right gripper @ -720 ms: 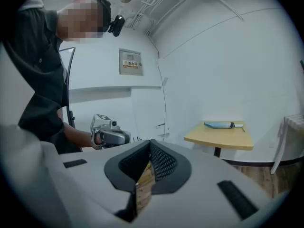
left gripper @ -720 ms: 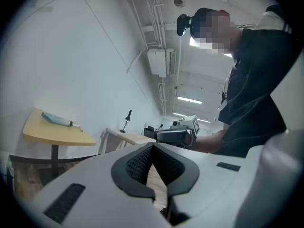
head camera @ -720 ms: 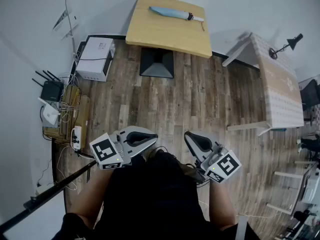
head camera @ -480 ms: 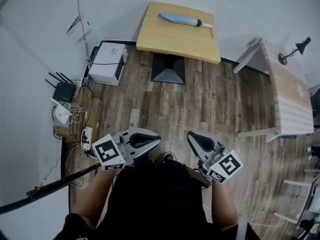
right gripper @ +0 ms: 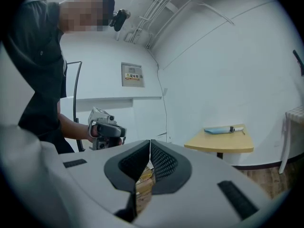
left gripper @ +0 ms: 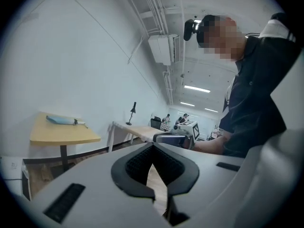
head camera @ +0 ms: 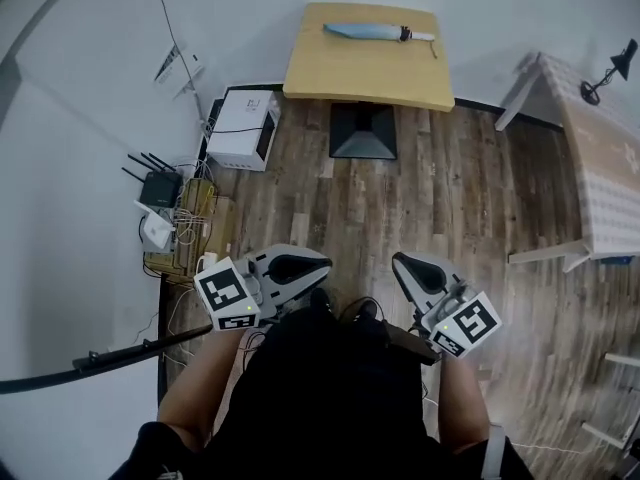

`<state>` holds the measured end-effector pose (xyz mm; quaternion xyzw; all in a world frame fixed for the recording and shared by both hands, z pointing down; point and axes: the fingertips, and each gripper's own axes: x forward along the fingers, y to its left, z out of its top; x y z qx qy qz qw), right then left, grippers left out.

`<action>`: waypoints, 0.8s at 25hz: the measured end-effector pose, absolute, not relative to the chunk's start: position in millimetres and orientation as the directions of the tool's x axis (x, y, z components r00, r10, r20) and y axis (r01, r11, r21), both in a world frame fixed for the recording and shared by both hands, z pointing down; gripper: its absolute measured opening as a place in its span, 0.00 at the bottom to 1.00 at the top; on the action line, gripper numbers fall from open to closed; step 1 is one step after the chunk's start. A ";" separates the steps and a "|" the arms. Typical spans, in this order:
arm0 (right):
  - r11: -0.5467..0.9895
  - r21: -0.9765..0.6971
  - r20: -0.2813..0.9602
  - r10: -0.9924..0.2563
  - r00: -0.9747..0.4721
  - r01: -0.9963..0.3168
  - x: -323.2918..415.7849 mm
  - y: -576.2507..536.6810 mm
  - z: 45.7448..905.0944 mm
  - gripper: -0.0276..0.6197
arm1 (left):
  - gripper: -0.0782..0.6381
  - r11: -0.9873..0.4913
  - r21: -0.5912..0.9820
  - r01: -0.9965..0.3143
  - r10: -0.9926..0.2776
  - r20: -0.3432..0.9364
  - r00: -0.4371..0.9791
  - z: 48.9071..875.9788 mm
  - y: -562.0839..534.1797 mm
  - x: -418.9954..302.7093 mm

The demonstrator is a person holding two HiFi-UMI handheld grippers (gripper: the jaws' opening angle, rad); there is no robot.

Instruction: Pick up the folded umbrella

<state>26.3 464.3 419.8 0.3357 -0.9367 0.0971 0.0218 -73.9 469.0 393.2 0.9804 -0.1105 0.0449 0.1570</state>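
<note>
Umbrella (head camera: 366,31) flat on wooden table (head camera: 360,76), plank floor (head camera: 450,198) below

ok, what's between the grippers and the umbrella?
Head view: only bare wood floor, then the table's black base. The folded umbrella lies on the tabletop.

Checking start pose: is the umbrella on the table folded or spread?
Folded: the umbrella lies flat as a slim closed bundle on the wooden table.
</note>
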 end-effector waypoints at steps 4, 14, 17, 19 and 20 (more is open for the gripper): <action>0.759 -0.150 0.105 -0.625 -0.774 -0.633 41.9 459.7 422.8 0.07 | 0.11 -0.909 0.320 -0.266 -0.242 0.115 0.964 390.3 456.4 -61.5; 0.735 -0.211 0.169 -0.622 -0.765 -0.644 76.7 464.6 441.9 0.07 | 0.11 -0.912 0.342 -0.228 -0.183 0.159 0.970 402.3 471.6 -23.8; 0.730 -0.206 0.193 -0.623 -0.758 -0.652 63.0 443.4 449.8 0.07 | 0.11 -0.910 0.337 -0.240 -0.197 0.155 0.968 403.4 450.3 -35.5; 0.744 -0.180 0.224 -0.606 -0.763 -0.644 49.5 433.2 446.0 0.07 | 0.11 -0.913 0.334 -0.234 -0.199 0.137 0.970 399.4 433.9 -39.9; 0.756 -0.159 0.235 -0.595 -0.768 -0.635 44.8 428.3 440.2 0.07 | 0.11 -0.917 0.329 -0.225 -0.197 0.116 0.973 394.0 424.7 -40.0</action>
